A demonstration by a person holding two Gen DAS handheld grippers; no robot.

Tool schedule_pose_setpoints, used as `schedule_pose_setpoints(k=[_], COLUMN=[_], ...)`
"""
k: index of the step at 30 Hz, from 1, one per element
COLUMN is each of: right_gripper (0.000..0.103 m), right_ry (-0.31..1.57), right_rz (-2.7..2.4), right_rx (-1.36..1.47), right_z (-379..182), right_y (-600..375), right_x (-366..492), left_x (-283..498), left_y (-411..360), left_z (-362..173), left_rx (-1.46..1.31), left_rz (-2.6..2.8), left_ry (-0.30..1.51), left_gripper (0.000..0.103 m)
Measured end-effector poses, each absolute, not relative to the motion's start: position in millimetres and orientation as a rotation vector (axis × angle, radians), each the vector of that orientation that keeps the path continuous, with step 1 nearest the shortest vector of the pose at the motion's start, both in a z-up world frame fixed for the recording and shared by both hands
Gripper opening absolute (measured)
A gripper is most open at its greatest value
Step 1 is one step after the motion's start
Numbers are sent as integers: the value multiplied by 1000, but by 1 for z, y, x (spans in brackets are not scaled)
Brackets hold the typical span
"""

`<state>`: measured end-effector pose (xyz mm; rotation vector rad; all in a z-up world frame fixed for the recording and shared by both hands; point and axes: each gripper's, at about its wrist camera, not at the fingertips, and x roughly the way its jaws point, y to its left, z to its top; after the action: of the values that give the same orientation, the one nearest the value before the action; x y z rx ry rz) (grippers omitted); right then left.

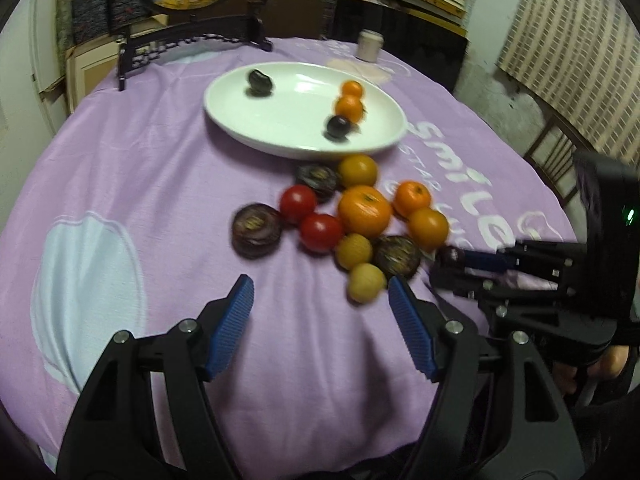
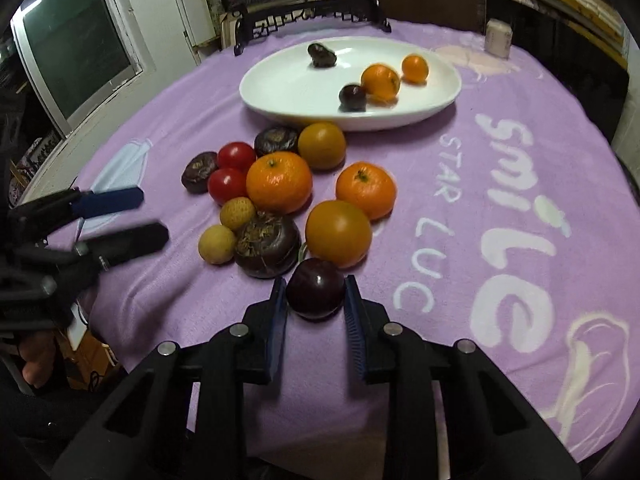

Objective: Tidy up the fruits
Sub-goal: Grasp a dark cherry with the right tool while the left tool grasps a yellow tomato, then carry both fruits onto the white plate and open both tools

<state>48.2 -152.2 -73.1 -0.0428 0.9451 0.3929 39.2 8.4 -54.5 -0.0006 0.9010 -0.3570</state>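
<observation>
Right tongs: blue pads pressed against both flanks of a dark plum, at the near edge of the fruit pile; plum sits on the cloth.
Left tongs: jaws spread wide, nothing between them, over bare cloth at the pile's near left side; a pale yellow fruit lies just beside the right pad.
Pile: mandarins, e.g. the big one, two red tomatoes, dark brown water-chestnut-like bulbs, all touching or nearly so, mid-table.
Plate: white, oval, far side of the pile; holds two dark fruits and two small oranges, apart from each other.
Cloth: lilac, white lettering to the right.
Far edge: small pale jar, dark carved stand.
</observation>
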Motion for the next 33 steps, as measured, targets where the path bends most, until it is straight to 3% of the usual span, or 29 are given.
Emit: schedule_pose_setpoints(k=[6,8,10,12,14,33], right_gripper=[30,29,29,29,29,29], right_ry=[920,926,932,934,935,890], right_rz=[356,359,363,366,369,389], right_rx=[-14,-2,9,19,27,56], right_z=[-66,-68,-71,-71,-71,-52], right_y=[-167,-170,-173,-174,-175,-181], right_x=[45,45,45,44,44,59], left_x=[45,51,53,56,58,67], left_y=[-13,-19,-23,-26,-29,-16], left_z=[-71,-81,-83,-84,-85,-35], left_rx=[21,23,47,49,30,52], left_rz=[-411,-409,-382,-386,-419,-387], left_ry=[963,989,971,966,966,841], left_gripper=[71,63,49,47,24,24])
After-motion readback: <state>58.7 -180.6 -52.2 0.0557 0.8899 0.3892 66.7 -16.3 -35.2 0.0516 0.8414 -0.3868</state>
